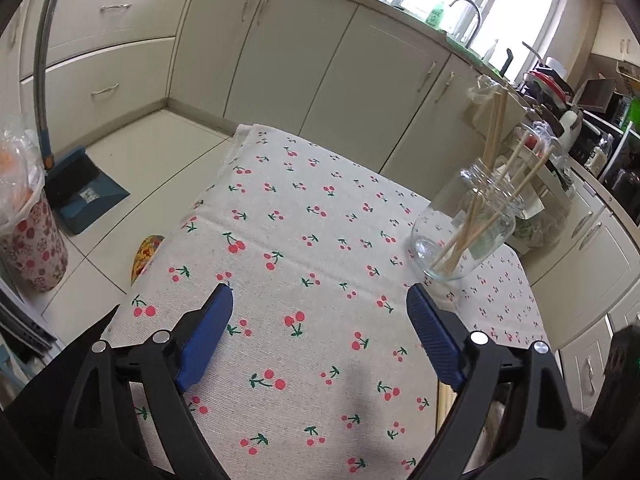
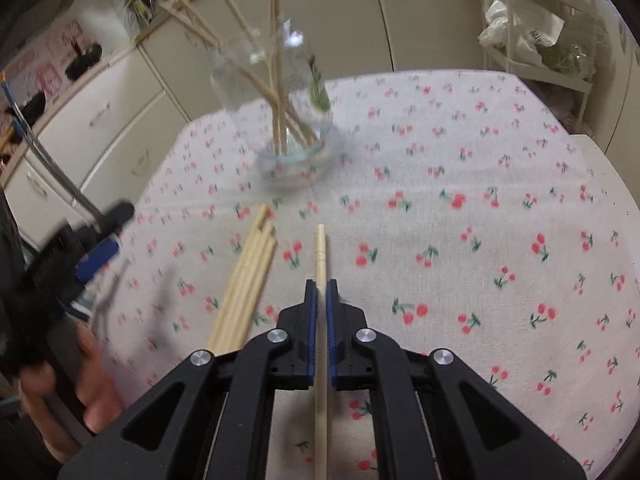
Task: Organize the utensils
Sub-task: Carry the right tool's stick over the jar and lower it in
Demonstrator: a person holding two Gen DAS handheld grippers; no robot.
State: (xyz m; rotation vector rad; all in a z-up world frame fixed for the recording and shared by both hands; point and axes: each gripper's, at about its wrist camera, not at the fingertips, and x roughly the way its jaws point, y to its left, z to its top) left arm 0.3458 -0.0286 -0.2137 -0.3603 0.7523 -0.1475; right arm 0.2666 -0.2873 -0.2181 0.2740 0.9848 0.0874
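Observation:
A clear glass jar [image 1: 466,226] with several wooden chopsticks [image 1: 494,184] leaning in it stands on the cherry-print tablecloth [image 1: 304,240] at the far right. My left gripper [image 1: 320,304] hangs open above the cloth with nothing between its blue pads. In the right wrist view my right gripper [image 2: 321,286] is shut on one wooden chopstick [image 2: 321,252] that runs between the pads and sticks out toward the jar [image 2: 280,120]. Several loose chopsticks [image 2: 248,280] lie on the cloth to its left. The left gripper [image 2: 96,248] shows blurred at the left edge, in a person's hand [image 2: 96,380].
Cream cabinets [image 1: 320,60] ring the table. A dustpan [image 1: 84,188] and a floral bin [image 1: 32,240] stand on the floor at left. A rack with bags [image 2: 536,40] stands beyond the table's far right corner. The counter at right [image 1: 560,92] is cluttered.

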